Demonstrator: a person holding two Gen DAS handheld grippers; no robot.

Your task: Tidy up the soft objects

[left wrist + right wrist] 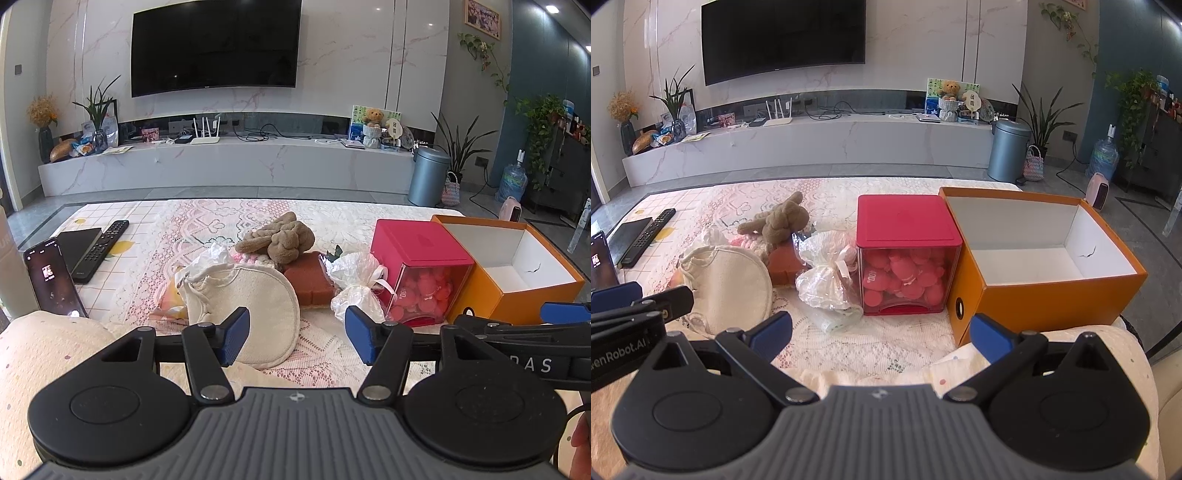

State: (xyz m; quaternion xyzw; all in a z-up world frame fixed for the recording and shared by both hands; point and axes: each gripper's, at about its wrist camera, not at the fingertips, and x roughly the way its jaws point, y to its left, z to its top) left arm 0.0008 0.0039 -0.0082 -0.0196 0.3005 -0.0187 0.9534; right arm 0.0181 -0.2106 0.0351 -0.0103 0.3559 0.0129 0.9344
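Two claws hover low over the near edge of a worktop (207,221) spread with a lace cloth, both with blue pads spread wide and holding nothing: the left claw (297,336) points at the soft pile, the right claw (881,334) at the gap between the red-lidded box and the orange box. At the far left a phone (53,282) with a lit screen stands propped, beside a dark flat device (79,245) and a remote control (101,245). Next comes the heap of soft things: a cream drawstring pouch (251,306) lies nearest, a brown plush toy (282,238) sits on top of a pink knitted piece (249,256), and a rust-brown sponge block (308,278) rests just beside them. Touching the block is a knotted clear plastic bag (827,278) tied with white ribbon; its contents are too crumpled to make out. Right of it stands a clear box with a red lid (907,254), filled with pink-red rounded pieces. Just beside that, the orange cardboard box (1041,291) stands open, its white inside bare except for a small dark mark on the far wall.
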